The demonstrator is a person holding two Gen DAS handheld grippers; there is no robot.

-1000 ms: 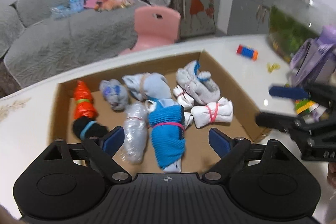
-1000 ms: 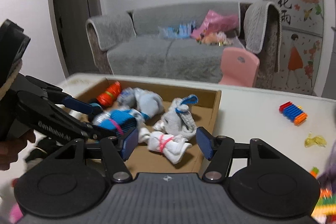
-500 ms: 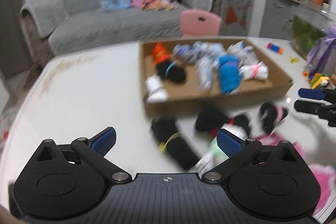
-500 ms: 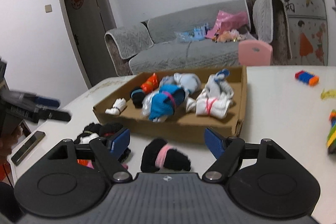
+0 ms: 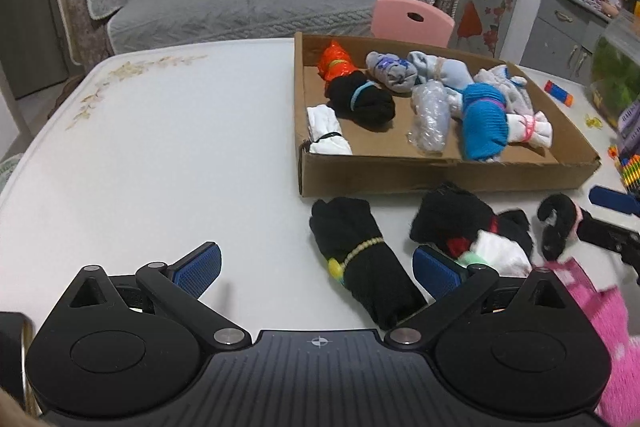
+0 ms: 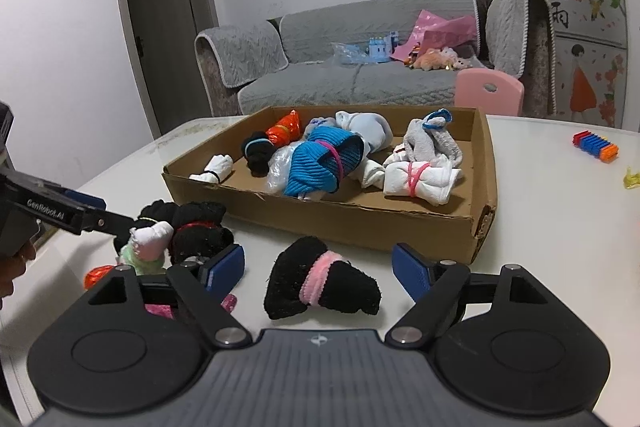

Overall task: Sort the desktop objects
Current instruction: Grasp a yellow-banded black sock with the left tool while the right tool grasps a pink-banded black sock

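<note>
Meanwhile, the right hand-held gripper point(image 6: 319, 267), empty, was opening around the pink-banded black sock roll point(image 6: 320, 285) at the shallow cardboard box's point(image 6: 352, 221) six o'clock, the left hand-held gripper point(image 5: 316, 269) fully spread and empty.

The pink fuzzy sock point(image 5: 612, 331) on the left wrist view is blurry and runs off the right edge, with its near end tucked behind the left gripper's point(image 5: 316, 269) body, so I can't make out its shape. The right gripper point(image 5: 612, 223) only pokes in from that same edge, with most of it cut off. In the right wrist view, something orange point(image 6: 96, 275) and something pink point(image 6: 160, 309) sit half hidden behind the near finger point(image 6: 224, 267), too little showing to say what they are. The black sock pile point(image 6: 192, 227) overlaps so much that I can't count the pairs. The small yellow thing point(image 6: 632, 179) on the table point(image 6: 560, 227) is clipped by the edge.
</note>
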